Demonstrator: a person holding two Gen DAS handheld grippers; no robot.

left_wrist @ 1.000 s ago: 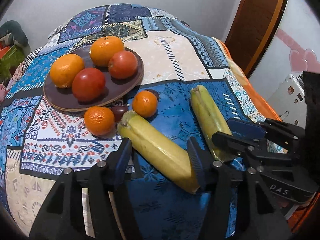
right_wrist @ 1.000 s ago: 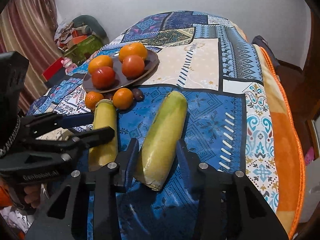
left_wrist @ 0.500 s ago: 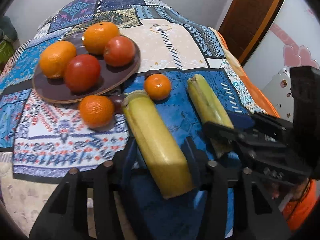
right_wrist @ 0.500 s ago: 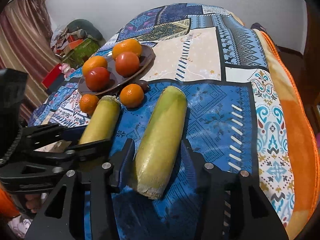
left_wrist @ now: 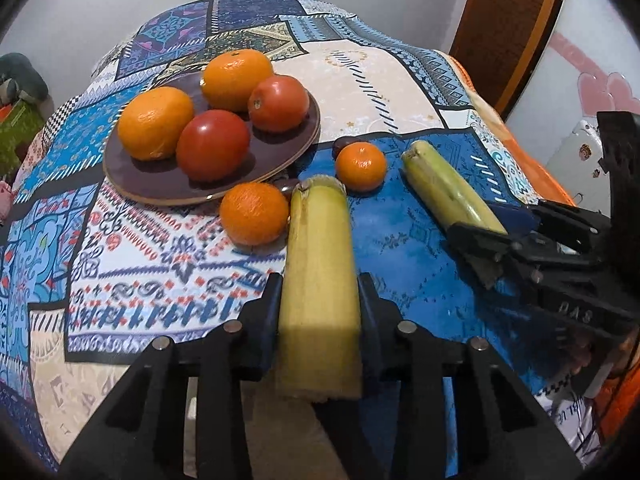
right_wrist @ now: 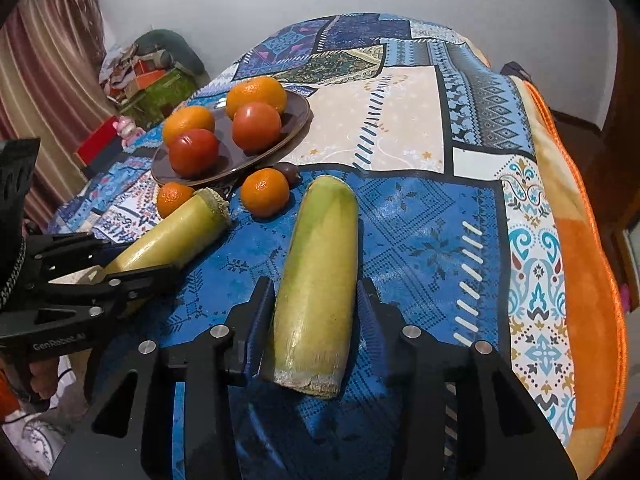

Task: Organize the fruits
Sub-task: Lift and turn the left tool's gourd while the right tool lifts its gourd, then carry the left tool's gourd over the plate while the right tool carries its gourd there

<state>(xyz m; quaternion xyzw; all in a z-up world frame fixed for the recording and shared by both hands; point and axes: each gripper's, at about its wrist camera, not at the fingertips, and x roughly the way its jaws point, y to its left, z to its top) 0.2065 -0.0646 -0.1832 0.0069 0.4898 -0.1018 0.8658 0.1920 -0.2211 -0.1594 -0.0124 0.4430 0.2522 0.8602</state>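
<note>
My left gripper [left_wrist: 320, 308] is shut on a yellow stalk piece [left_wrist: 320, 256], its far end beside a small orange [left_wrist: 254, 213]. My right gripper [right_wrist: 316, 308] is shut on a greener stalk piece [right_wrist: 322, 268], which lies lengthwise on the blue cloth. Each gripper shows in the other's view: the right gripper [left_wrist: 492, 224] with its stalk piece [left_wrist: 444, 192], the left gripper [right_wrist: 116, 264] with its stalk piece [right_wrist: 176, 232]. A brown plate [left_wrist: 160, 188] holds two oranges and two red fruits. A second small orange [left_wrist: 361, 166] lies between the stalks.
A patterned quilt [right_wrist: 400, 120] covers the surface, with an orange edge [right_wrist: 580, 260] dropping off at the right. A small dark fruit [right_wrist: 290, 172] lies by the plate. Clutter [right_wrist: 148, 76] sits at the far left. A wooden door [left_wrist: 508, 20] stands behind.
My left gripper has swung its stalk piece so it points straight ahead, and the jaws have closed onto it. The right gripper has closed in on the greener stalk.
</note>
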